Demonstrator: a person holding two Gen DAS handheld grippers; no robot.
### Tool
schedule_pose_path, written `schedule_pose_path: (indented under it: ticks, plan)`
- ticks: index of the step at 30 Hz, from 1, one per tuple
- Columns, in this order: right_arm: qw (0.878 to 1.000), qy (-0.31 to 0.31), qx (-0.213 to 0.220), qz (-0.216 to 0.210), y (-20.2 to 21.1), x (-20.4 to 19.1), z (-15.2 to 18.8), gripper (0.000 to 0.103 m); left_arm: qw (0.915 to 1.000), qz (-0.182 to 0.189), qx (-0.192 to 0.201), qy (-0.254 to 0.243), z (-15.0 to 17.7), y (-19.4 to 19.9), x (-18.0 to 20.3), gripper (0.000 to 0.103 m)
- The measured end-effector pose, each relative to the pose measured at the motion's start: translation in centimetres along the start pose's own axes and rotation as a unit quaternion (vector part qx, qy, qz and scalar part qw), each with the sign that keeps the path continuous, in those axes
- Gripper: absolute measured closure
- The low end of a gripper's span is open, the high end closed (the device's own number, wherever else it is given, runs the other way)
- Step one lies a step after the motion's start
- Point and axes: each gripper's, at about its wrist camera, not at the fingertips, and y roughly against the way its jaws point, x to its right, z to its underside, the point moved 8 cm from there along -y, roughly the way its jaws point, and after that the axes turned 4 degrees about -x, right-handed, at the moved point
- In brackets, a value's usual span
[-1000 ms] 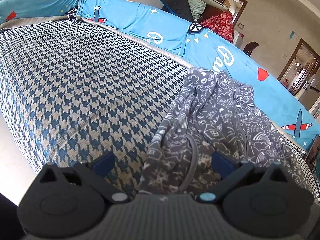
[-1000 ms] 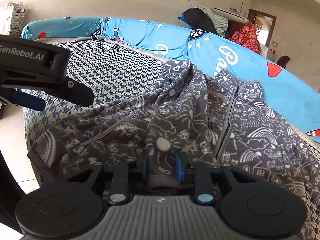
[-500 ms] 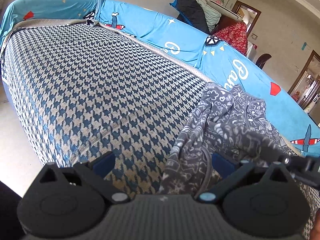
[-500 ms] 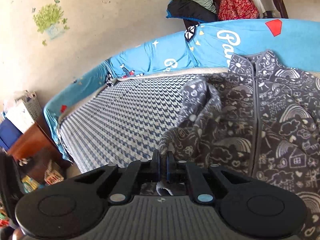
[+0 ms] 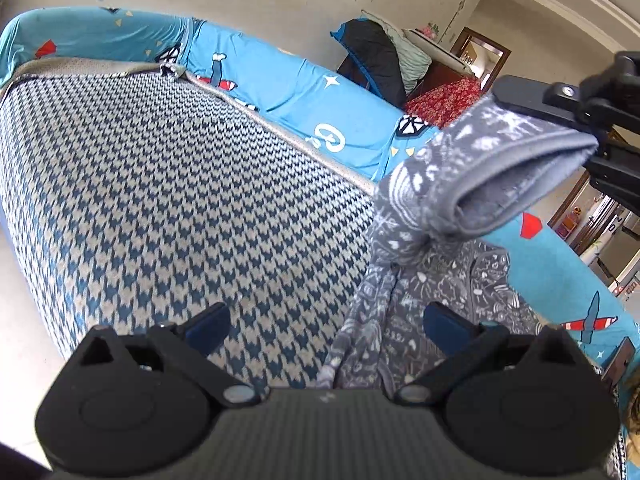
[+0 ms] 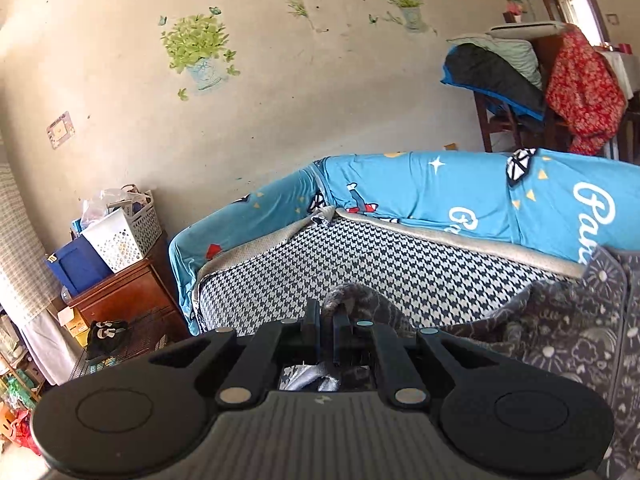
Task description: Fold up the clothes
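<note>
Right gripper (image 6: 326, 326) risen, clamped on jacket sleeve (image 5: 492, 176); left gripper (image 5: 326, 326) wide, empty, beside jacket.

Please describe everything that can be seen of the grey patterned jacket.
The grey jacket looks like soft fleece, printed with small white doodles, with a grey zipper down its front. Its body lies crumpled on the houndstooth cover next to the blue backrest. One sleeve, with a plain grey inner side, is lifted off the cover; the right gripper is shut on its cuff. The left gripper is open above the jacket.
</note>
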Motion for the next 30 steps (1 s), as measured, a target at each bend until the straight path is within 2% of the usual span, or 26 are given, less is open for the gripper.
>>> schedule_pose_path:
  ticks: [3, 8, 13, 17, 21, 25, 30]
  plan:
    - [1.000, 0.005, -0.001, -0.002, -1.6, -0.6, -1.4, 0.096, 0.9997, 0.006, 0.023, -0.004, -2.4, -0.5, -0.1, 0.000]
    - [1.000, -0.005, 0.001, -0.008, -3.9, -0.7, -2.7, 0.096, 0.9991, 0.018, 0.038, 0.000, -5.3, -1.6, -0.5, 0.000]
    - [1.000, 0.002, -0.004, -0.008, -6.1, -0.8, -3.8, 0.096, 0.9971, 0.059, 0.044, 0.021, -7.2, -2.7, -0.5, 0.000]
    - [1.000, 0.015, -0.007, -0.009, -7.4, -1.2, -4.7, 0.096, 0.9967, 0.055, 0.053, 0.029, -8.4, -3.2, -0.9, 0.000]
    - [1.000, 0.028, -0.004, -0.011, -8.8, -1.9, -5.9, 0.096, 0.9956, 0.040, 0.076, 0.038, -10.3, -3.8, -2.0, 0.000]
    - [0.999, 0.031, 0.006, -0.018, -10.3, -2.8, -7.0, 0.096, 0.9951, 0.026, 0.075, 0.059, -12.4, -5.2, -3.6, 0.000]
    - [0.999, 0.024, 0.016, -0.032, -12.7, -3.8, -8.4, 0.096, 0.9914, -0.056, 0.089, 0.078, -14.8, -6.7, -6.8, 0.000]
